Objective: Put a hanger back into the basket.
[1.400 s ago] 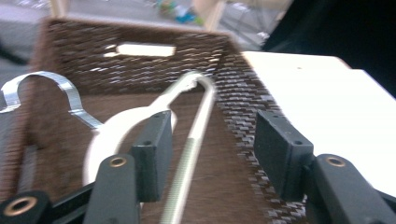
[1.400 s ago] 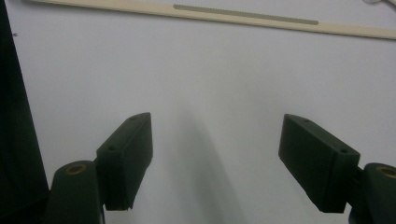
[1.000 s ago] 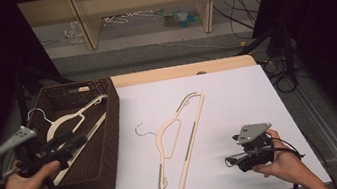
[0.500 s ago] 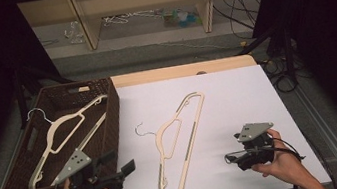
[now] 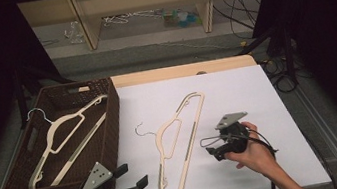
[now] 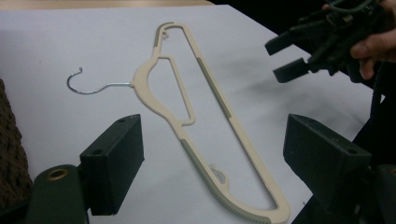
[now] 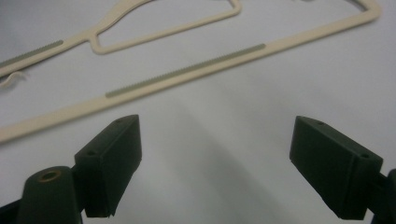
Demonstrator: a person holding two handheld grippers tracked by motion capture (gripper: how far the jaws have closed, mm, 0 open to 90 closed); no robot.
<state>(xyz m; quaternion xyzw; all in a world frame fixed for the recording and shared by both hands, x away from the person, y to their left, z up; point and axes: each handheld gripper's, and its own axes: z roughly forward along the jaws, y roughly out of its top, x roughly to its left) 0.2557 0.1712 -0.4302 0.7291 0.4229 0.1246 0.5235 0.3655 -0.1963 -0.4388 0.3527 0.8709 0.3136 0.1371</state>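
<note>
High view. Your brown woven basket [image 5: 108, 113] stands at the left edge of the white table [image 5: 258, 96], and holds one cream hanger [image 5: 69, 139] lying flat, its wire hook toward the far left corner. A second cream hanger [image 5: 181, 145] lies on the table top just right of the basket, running from the near edge up toward the far right, with its wire hook [image 5: 142, 130] pointing left. Your left gripper [image 5: 131, 177] sits low at the near edge, just in front of the basket's near right corner, and aims right at the hanger's lower end; its jaws stand wide apart and hold nothing. Your right gripper [image 5: 209, 146] is held in your right hand [image 5: 253, 150] just right of the hanger's long bar, aimed left at it.

Left gripper view. Both jaws are spread wide with the table hanger [image 6: 205, 126] lying between and beyond them, untouched. Basket weave [image 6: 9, 154] shows at the left edge. Your right gripper [image 6: 285, 58] hangs at upper right, jaws parted.

Right gripper view. The jaws stand wide and empty over bare table [image 7: 280, 70]. The hanger's bar [image 7: 187, 70] with its grey ribbed strip runs across just beyond them.
</note>
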